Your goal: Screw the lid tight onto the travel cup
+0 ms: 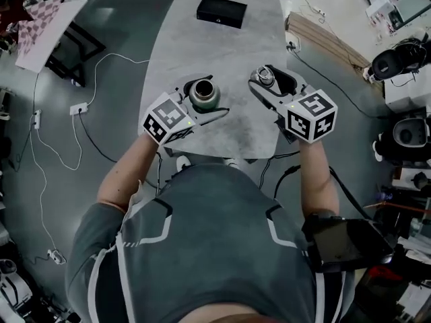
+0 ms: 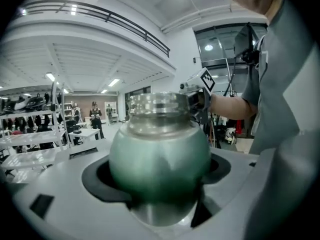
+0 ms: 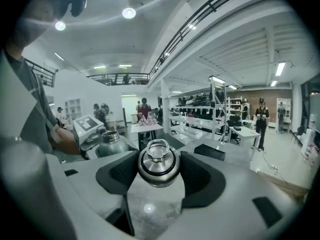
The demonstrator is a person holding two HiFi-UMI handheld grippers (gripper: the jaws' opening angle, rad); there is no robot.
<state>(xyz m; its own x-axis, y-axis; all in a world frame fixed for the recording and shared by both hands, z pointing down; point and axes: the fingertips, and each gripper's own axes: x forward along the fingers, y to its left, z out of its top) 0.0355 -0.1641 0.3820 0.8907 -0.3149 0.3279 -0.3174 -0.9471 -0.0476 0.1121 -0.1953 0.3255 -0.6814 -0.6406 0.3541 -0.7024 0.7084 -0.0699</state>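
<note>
Holding the travel cup (image 2: pixel 159 149) clamped in my left tool (image 2: pixel 159 181), upright near the front edge of the surface (image 1: pixel 202 46), and the lid (image 3: pixel 158 163) pinched in the right tool (image 3: pixel 159 176) off to its right, not yet on. I'd bring the lid level over the neck, seat it flat, then twist, or it'll probably cross-thread. Can't see the lid's threads or the cup's base.

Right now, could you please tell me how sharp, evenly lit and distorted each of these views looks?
Head view: soft, even light on the grey table, with its edges bowed by the wide lens. Left gripper view: strong fisheye, and the travel cup is close and slightly soft. Right gripper view: the lid is sharp, and the ceiling lamps glare.
</note>
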